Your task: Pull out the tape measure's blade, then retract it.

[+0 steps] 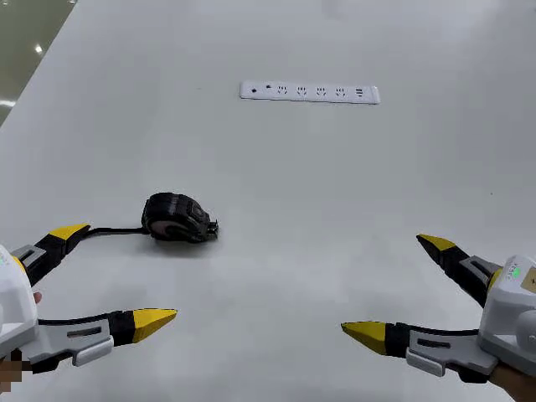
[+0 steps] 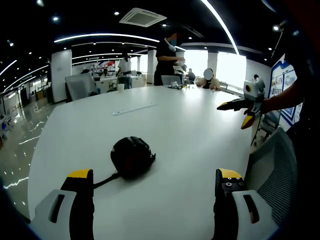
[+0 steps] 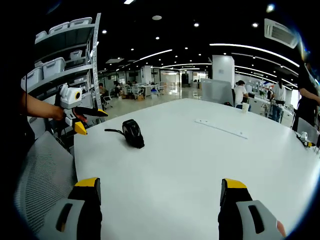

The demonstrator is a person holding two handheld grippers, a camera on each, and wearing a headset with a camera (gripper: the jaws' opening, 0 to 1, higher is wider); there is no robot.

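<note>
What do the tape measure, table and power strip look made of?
The tape measure case looks like matte black rubber over plastic, going by its dull ridged surface; unsure. The table is smooth white with a faint sheen, likely laminate or paint. The power strip looks like white moulded plastic.

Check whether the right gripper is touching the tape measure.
Apart. The head view shows the right gripper open, with bare table between its fingers and the tape measure.

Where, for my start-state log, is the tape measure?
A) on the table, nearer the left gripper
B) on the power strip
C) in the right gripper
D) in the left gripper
A: the tape measure lies on the table, untouched, close to the open left gripper.
</note>
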